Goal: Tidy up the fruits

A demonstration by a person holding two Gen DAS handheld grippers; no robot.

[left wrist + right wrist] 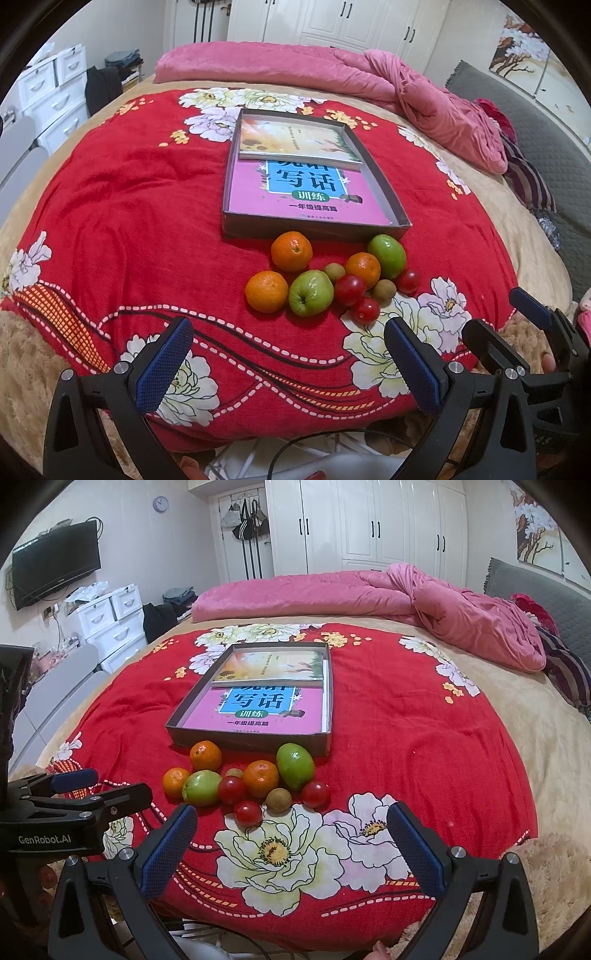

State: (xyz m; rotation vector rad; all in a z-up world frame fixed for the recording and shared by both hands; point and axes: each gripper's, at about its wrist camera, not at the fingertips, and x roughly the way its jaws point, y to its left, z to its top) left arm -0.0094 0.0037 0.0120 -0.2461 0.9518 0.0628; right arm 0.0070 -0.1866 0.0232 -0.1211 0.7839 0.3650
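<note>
Both tools, left tool (288, 363) and right tool (293, 843), hover open and empty; fruits (247, 779) cluster ahead, before the tray (255, 740), for transfer.

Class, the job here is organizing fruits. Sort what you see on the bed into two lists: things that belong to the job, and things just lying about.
Belongs to the job:
oranges
green fruits
red tomatoes
small brown fruits
shallow box
left tool, open
right tool, open

Just lying about:
books in the box
pink quilt
television
</note>
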